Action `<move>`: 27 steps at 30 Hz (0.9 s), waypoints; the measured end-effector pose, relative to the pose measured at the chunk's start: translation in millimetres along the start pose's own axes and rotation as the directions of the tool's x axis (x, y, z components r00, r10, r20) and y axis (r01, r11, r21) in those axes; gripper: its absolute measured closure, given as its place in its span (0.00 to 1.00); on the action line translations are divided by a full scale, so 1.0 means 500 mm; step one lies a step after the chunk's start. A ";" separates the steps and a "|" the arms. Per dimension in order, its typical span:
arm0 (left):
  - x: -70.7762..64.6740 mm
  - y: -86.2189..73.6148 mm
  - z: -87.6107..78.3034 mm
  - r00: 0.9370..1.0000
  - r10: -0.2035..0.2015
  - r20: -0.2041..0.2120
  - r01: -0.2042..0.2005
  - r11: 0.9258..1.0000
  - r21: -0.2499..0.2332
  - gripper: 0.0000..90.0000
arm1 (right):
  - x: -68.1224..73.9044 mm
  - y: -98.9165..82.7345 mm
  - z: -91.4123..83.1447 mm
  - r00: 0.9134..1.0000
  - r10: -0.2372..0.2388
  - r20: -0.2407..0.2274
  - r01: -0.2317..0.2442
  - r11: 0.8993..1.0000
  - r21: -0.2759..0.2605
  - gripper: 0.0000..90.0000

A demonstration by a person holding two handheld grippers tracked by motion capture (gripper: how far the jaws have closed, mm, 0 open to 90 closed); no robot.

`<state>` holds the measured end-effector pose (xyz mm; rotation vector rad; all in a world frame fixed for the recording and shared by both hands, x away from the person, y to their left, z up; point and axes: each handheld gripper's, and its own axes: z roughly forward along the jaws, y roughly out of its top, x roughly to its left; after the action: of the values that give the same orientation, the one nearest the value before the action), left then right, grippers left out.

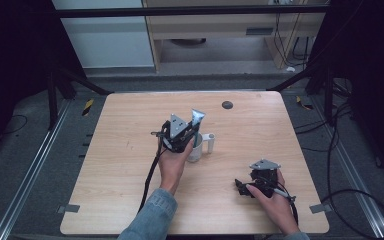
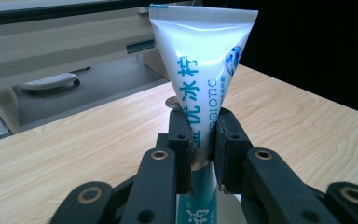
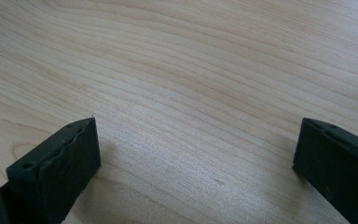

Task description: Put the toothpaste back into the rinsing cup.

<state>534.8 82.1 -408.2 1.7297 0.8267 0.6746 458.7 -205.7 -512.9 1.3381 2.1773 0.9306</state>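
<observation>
A white and teal toothpaste tube (image 2: 200,74) stands upright with its crimped end up, and my left gripper (image 2: 201,140) is shut on its middle. In the high view the tube (image 1: 197,118) rises above the left gripper (image 1: 184,134), right over a white mug (image 1: 198,149) with a handle pointing right. The tube's lower end is hidden behind the jaws. My right gripper (image 1: 241,187) rests low near the table's front right. Its jaws stand wide apart in the right gripper view (image 3: 196,158), with bare wood between them.
The light wooden table (image 1: 130,170) has a small dark round disc (image 1: 227,105) near its far edge. Black frame legs and cables lie on the floor around it. A pale cabinet (image 2: 51,42) stands beyond the far edge.
</observation>
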 end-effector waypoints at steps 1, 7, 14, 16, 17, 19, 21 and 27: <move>0.000 -0.001 0.000 1.000 -0.002 0.000 0.002 1.000 0.002 0.87 | 0.000 0.000 0.000 1.000 -0.001 0.001 0.001 1.000 0.001 0.01; 0.002 -0.012 0.004 1.000 -0.008 0.003 0.008 1.000 0.012 0.87 | 0.000 0.000 0.000 1.000 0.001 0.000 -0.001 1.000 0.001 0.01; 0.005 -0.019 0.003 1.000 -0.009 0.002 0.009 1.000 0.023 0.87 | 0.000 0.000 0.000 1.000 0.002 0.000 -0.002 1.000 0.000 0.01; 0.005 -0.022 0.004 1.000 -0.011 0.001 0.010 1.000 0.026 0.87 | 0.000 0.000 0.000 1.000 0.002 0.000 -0.002 1.000 0.000 0.01; 0.005 -0.023 0.005 1.000 -0.012 0.002 0.012 1.000 0.027 0.87 | 0.000 0.000 0.000 1.000 0.001 0.000 -0.001 1.000 0.001 0.01; 0.004 -0.026 0.005 1.000 -0.014 0.003 0.014 0.999 0.030 0.87 | 0.000 0.000 0.000 1.000 0.001 0.000 -0.001 1.000 0.001 0.01; 0.004 -0.027 0.005 1.000 -0.015 0.003 0.015 1.000 0.027 0.87 | 0.000 0.000 0.000 1.000 0.001 0.000 -0.001 1.000 0.001 0.01; 0.004 -0.027 0.004 1.000 -0.013 0.003 0.012 1.000 0.029 0.87 | 0.000 0.000 0.000 1.000 0.001 0.000 -0.001 1.000 0.001 0.01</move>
<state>534.8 85.3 -421.6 1.7498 0.8481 0.6540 458.7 -205.7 -512.9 1.3392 2.1774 0.9297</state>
